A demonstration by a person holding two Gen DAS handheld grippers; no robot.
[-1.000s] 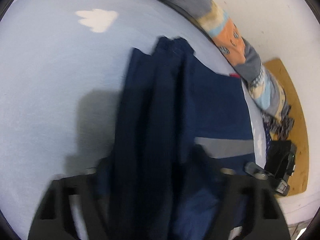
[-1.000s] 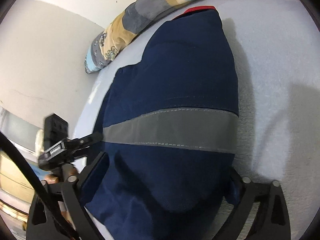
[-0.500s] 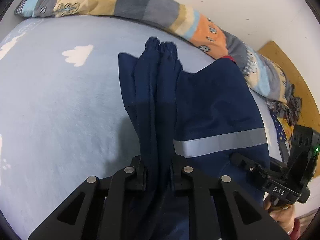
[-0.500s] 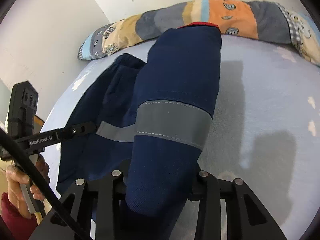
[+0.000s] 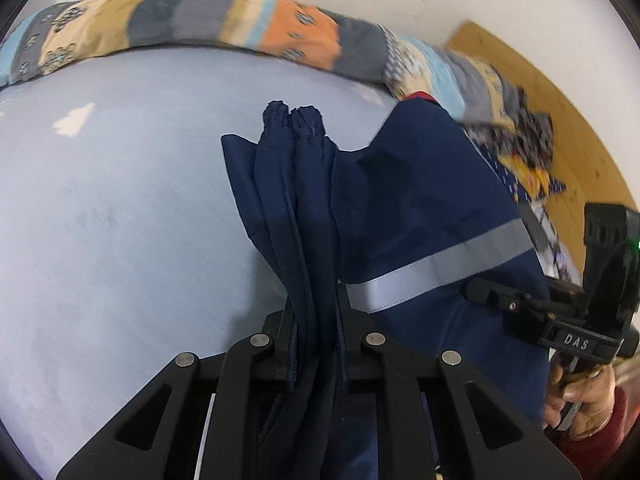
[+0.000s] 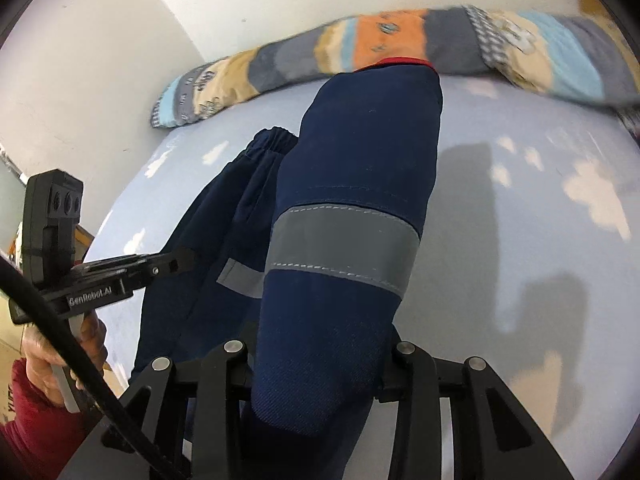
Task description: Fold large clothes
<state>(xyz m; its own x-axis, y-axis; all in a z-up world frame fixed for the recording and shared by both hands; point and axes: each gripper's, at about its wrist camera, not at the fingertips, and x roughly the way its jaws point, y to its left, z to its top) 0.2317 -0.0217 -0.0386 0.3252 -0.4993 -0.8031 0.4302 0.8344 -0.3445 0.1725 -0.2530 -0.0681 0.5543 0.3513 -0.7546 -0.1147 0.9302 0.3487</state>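
Observation:
A navy work jacket with a grey reflective stripe hangs between my two grippers above the pale blue bed sheet. My left gripper is shut on a bunched fold of it, and the gathered cuffs stick out ahead. My right gripper is shut on the jacket below its stripe. The red-lined collar points toward the quilt. The right gripper shows in the left wrist view, and the left gripper in the right wrist view.
A rolled patchwork quilt lies along the wall at the far edge of the bed, also in the right wrist view. A wooden headboard and patterned cloth are at right. White walls stand behind.
Both grippers have closed on the jacket and lifted it, tilting up so the quilt and wall come into view. The fabric is gathered narrower between them.

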